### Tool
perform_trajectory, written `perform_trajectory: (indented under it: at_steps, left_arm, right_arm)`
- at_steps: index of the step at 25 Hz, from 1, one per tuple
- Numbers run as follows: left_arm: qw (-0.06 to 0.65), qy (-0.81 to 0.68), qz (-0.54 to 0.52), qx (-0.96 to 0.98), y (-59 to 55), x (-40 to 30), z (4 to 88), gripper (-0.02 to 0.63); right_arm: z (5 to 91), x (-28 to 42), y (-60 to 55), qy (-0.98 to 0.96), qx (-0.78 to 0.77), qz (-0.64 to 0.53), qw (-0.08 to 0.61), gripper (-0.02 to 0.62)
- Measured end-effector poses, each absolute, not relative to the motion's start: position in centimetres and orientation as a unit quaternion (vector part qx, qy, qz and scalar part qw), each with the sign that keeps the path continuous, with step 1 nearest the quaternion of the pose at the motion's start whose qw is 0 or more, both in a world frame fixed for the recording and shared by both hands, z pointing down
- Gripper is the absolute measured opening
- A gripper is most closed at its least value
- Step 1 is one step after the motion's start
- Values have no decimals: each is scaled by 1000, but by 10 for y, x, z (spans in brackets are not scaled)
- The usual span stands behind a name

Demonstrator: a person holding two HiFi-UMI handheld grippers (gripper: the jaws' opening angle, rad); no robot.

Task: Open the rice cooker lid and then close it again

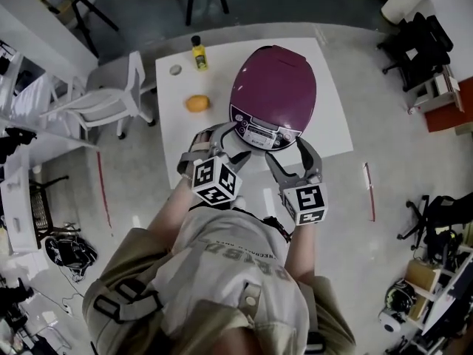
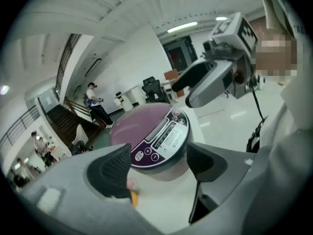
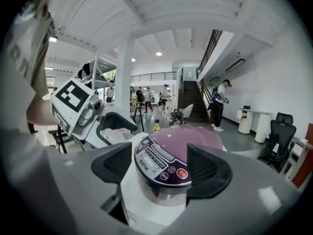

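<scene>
Over on the left a white plastic chair sits beside the white table. On the table's far left is a yellow bottle, with an orange fruit nearer in. Now the left gripper: jaws wide apart, nothing between the pads, hovering just short of the near left side of the rice cooker. The purple cooker stands mid-table, its lid down and shut and its control panel facing the person. On the right, the right gripper is also spread wide and empty, poised off the near right of the cooker and framing the panel between its pads. Neither gripper touches the cooker.

So this looks like the approach, and the opening step has not begun. Next, I reckon, one gripper must find the lid's release at the front edge and press or lift it, while the other perhaps steadies the body so the cooker doesn't slide on the smooth tabletop
</scene>
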State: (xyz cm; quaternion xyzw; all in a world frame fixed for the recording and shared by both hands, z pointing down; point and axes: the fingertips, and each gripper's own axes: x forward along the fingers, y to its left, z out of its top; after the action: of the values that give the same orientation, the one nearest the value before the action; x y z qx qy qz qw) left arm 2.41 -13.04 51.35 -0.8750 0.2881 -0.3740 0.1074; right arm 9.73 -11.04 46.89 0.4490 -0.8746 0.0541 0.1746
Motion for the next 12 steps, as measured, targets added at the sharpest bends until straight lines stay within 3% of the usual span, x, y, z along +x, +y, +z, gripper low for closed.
perform_trajectory:
  at_steps: [12]
  left_arm:
    - [183,166,-452,-857,-139,35,544,376]
  right_arm:
    - [516,71,-113,-866,353,22,354,336]
